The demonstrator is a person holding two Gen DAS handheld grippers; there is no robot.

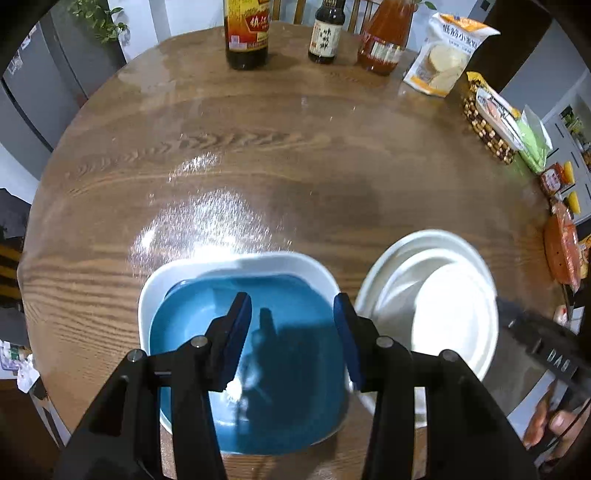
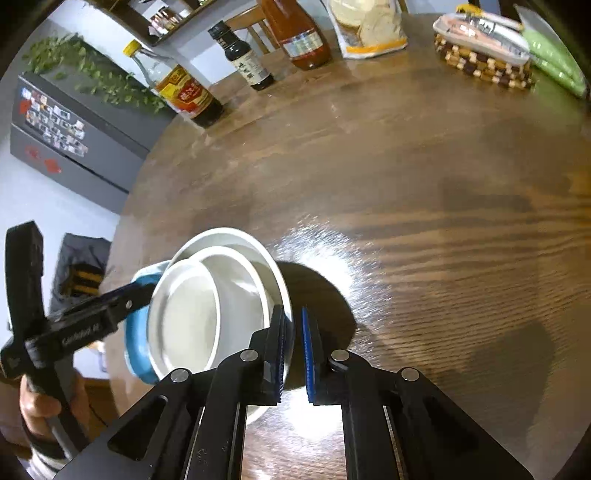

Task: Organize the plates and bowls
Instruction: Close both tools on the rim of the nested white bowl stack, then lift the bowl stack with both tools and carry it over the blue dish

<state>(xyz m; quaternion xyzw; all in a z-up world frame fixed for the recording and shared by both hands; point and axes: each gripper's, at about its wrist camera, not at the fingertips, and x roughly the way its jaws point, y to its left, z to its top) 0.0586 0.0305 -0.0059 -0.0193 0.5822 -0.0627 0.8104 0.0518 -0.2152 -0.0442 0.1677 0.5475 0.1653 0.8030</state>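
Observation:
A blue square dish (image 1: 291,332) sits nested in a white square dish (image 1: 236,264) at the near edge of the round wooden table (image 1: 258,155). My left gripper (image 1: 293,339) is open above the blue dish, not touching it. To its right stands a stack of white round bowls (image 1: 443,295). In the right wrist view the white bowls (image 2: 218,306) are nested, and my right gripper (image 2: 293,354) is shut on the near rim of the outer bowl (image 2: 273,273). The blue dish (image 2: 138,332) shows behind them, partly hidden.
Sauce bottles (image 1: 246,33) stand along the far edge, with a flour bag (image 1: 447,55) beside them. A woven trivet with a packet (image 1: 487,118) and snack packs (image 1: 561,243) line the right edge. A grey fridge (image 2: 74,140) stands beyond the table.

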